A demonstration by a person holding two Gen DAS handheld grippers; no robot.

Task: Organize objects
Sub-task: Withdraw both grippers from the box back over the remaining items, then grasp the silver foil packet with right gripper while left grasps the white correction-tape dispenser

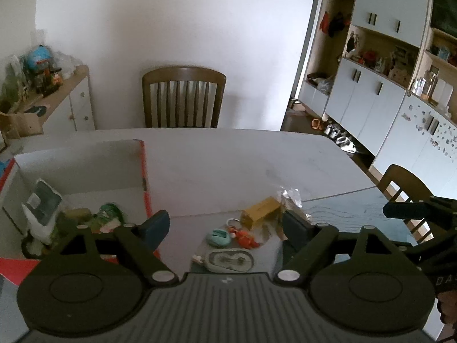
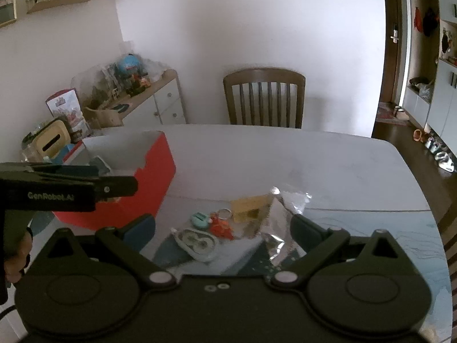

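- Left claw (image 1: 221, 224), in its own view, stands released with nothing between its pads; it hangs over the near table (image 1: 228, 157) edge, its left pad (image 1: 155, 225) just over the box (image 1: 144, 171) rim; the box sits at the left, open, red outside and white inside, with a pouch (image 1: 42, 200) and green packets (image 1: 110, 213) already in it
- Loose items lie ahead between the pads: a mint case (image 1: 218, 237), an orange toy (image 1: 245, 237), an oval grey case (image 1: 230, 261) nearest, a yellow box (image 1: 260, 211) with foil (image 1: 291, 195) behind it; the other claw shows at the far right edge
- Right claw (image 2: 224, 228), in its own view, is likewise released and empty; the same cluster lies between its pads, the oval grey case (image 2: 197, 243) nearest, the mint case (image 2: 200, 219) and orange toy (image 2: 221, 227) touching or nearly so, the yellow box (image 2: 250, 207) half under the foil (image 2: 274, 223)
- Left claw crosses this view's left side, near the red box (image 2: 154, 177)
- Risk, as I judge it: both claws face one tight pile, so they may collide; closing on one piece may drag a neighbour or the foil; the toy's ring (image 2: 225, 213) could snag
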